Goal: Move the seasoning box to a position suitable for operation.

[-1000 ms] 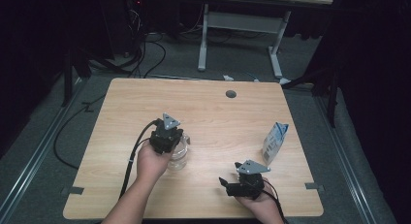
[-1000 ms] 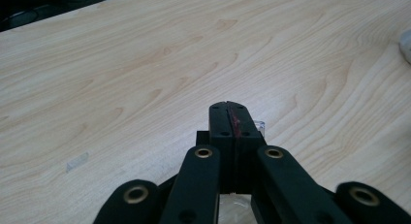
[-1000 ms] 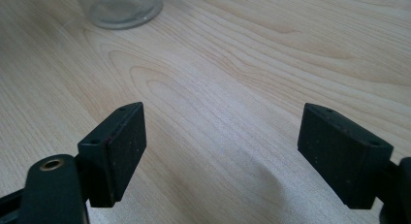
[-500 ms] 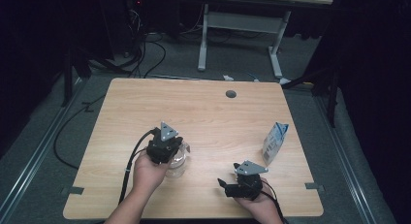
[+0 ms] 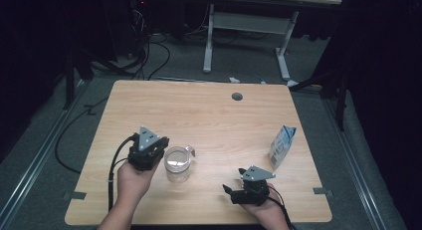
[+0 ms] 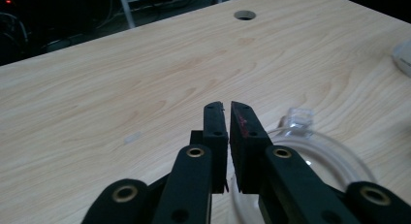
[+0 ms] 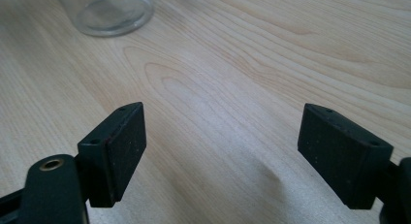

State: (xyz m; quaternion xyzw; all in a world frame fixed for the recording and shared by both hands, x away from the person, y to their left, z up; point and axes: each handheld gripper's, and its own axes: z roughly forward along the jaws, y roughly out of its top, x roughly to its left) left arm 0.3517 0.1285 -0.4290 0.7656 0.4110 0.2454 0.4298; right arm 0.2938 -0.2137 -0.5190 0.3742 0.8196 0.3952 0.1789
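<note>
A clear glass cup (image 5: 177, 163) with a small spout stands on the wooden table (image 5: 209, 115), left of centre. My left gripper (image 5: 148, 149) sits just left of it, apart from the glass. In the left gripper view its jaws (image 6: 226, 110) have just been opening to a narrow slit with nothing between them, and the cup's rim (image 6: 334, 153) curves to their right. My right gripper (image 5: 233, 192) rests near the front edge, pointing left toward the cup. In the right gripper view its jaws (image 7: 220, 146) stand wide open over bare wood, with the cup (image 7: 114, 10) far ahead.
A blue and white carton (image 5: 282, 146) stands upright near the table's right edge. A round cable hole (image 5: 237, 96) lies at the back centre. Cables and another table's legs lie on the dark floor beyond.
My left gripper has slid left off the cup, which now stands uncovered in the same spot. The right gripper has not moved.
</note>
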